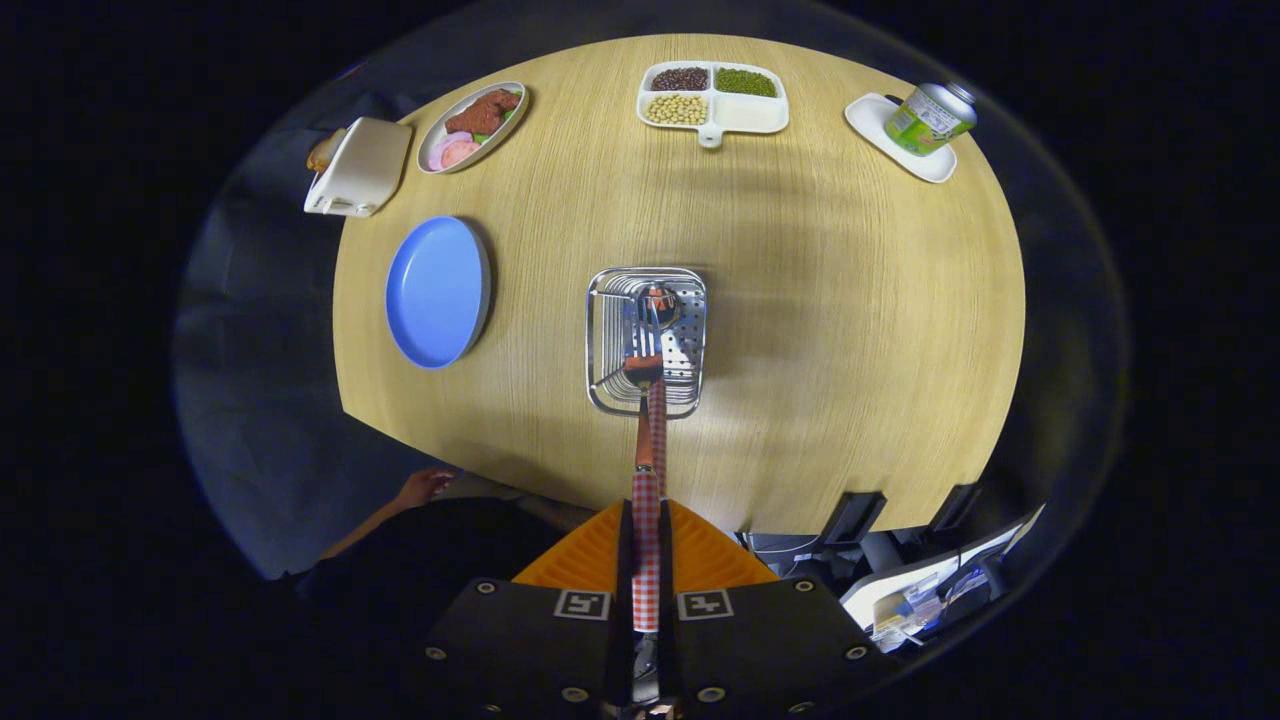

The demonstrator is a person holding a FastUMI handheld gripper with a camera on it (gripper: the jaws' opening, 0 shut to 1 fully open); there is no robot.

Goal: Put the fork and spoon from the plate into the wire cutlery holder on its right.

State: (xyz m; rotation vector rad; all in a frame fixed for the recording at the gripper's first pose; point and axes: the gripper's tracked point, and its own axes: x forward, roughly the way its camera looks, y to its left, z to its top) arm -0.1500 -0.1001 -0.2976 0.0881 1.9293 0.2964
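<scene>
While fingers (646, 560) clamp one checked-handled utensil (646, 530) | one other utensil (652, 315) in holder (600, 340) | one plate (437, 291)

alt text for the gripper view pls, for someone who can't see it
The claw is shut on a checked-handled utensil, holding it over the wire cutlery holder on a round wooden table, where another utensil already lies. Left of the holder sits an empty blue plate; food dishes line the far edge.
</scene>
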